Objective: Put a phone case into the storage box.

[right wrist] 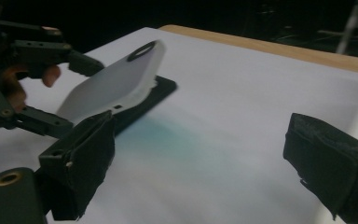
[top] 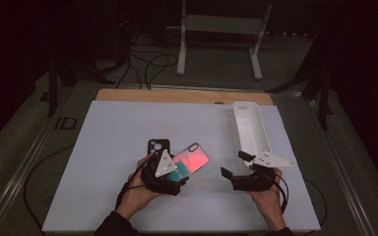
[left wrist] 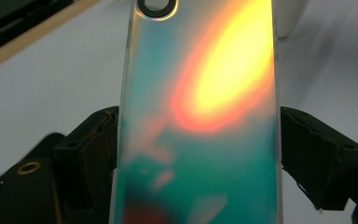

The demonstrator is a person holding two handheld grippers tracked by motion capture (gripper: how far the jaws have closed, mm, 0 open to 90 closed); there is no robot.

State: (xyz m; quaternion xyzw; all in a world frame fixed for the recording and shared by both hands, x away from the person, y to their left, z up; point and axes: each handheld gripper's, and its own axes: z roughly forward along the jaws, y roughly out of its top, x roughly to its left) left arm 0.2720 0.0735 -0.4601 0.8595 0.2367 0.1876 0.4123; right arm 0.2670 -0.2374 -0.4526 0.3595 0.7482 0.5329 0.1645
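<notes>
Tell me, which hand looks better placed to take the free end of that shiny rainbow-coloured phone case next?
Probably the right. The right gripper is open with nothing between its jaws, facing the iridescent plastic phone case, whose camera-hole end points toward it. The left gripper is already clamped across the case's sides.

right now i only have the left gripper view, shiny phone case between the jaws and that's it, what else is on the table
Observer: A black phone case lies flat on the white table, just behind the left gripper.
Operator: where's the other gripper
Observer: The right gripper is off to the right of the shiny phone case, jaws open with nothing between them.
Operator: anything near it
Observer: A long white tray sits on the table's right side, just behind that gripper.
Operator: is my case lifted
Observer: Yes; in the right gripper view its camera end is tilted up above the black case.
</notes>
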